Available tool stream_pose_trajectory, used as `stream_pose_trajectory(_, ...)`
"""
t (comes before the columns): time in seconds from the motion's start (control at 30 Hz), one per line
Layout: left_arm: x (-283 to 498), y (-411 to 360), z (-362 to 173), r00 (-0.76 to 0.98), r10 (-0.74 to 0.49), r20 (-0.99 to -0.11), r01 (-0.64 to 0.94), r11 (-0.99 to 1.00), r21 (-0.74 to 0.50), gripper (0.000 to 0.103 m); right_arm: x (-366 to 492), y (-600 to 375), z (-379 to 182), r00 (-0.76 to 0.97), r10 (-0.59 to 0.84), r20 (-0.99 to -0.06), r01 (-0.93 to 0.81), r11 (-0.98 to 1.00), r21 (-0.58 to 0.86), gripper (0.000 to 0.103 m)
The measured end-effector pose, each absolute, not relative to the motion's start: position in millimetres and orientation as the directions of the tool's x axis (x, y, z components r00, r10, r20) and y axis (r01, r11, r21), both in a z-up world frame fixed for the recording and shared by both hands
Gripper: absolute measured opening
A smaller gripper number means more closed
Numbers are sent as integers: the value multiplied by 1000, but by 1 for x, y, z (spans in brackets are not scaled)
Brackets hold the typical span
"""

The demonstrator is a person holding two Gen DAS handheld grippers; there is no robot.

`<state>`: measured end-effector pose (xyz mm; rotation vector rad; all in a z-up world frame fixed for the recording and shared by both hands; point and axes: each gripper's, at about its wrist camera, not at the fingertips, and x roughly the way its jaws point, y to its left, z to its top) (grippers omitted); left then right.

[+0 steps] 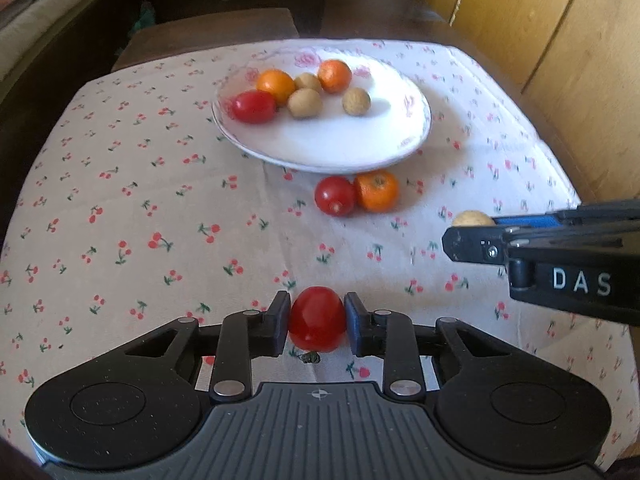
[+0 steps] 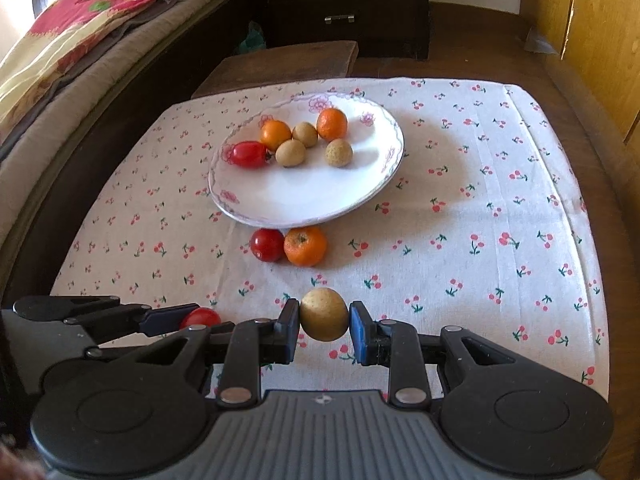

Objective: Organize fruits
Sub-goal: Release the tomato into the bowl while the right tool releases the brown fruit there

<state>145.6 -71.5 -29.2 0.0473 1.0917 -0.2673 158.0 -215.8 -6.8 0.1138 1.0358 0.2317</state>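
The left gripper [image 1: 317,323] grasps a red tomato [image 1: 317,318] between its two fingers [image 1: 278,322], the pads pressing its sides just above the cherry-print cloth [image 1: 140,208] that covers the bench. The tomato is smooth and glossy, slightly egg-shaped, with its long axis running away from the camera and its narrower end pointing towards the plate [image 1: 332,148]. The right gripper [image 2: 324,320] is clenched on a pale tan, rough-skinned round fruit [image 2: 324,314], near the front of the bench and to the right of the left gripper; which way this fruit points I cannot tell. In front of both, close to the near rim of the white plate with its pink flower border, a second tomato [image 2: 267,245] and an orange [image 2: 305,246] lie touching each other on the cloth, the orange's stem dimple facing up. On the plate lie another tomato [image 2: 249,154] on its side with its long axis across the view, two oranges [image 2: 275,134] and three tan fruits [image 2: 291,153], grouped at the far left part of the dish.
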Motion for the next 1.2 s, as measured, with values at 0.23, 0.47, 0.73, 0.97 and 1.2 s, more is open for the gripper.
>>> stream_pose_trajectory(0.23,164,-73,-7,483,-239,-842,215,965,-150,37,174,-220,-1,509,237,-828,-121,972,203,29)
stream_pose_trajectory(0.47,191,-77,2,520,-231,-822,196,969,-148,37,201,-221,1,521,219,-825,-116,976,186,29)
stream_pose_trajectory(0.73,222,-79,-1,531,-219,-819,168,974,-152,37,234,-221,1,528,192,-827,-112,981,156,29)
stream_pose_trajectory(0.97,237,-79,-9,527,-196,-827,141,980,-142,36,251,-219,-8,516,181,-837,-104,983,148,29)
stream_pose_trajectory(1.2,241,-78,-13,528,-179,-830,128,983,-130,35,257,-216,-11,515,178,-839,-107,984,143,29)
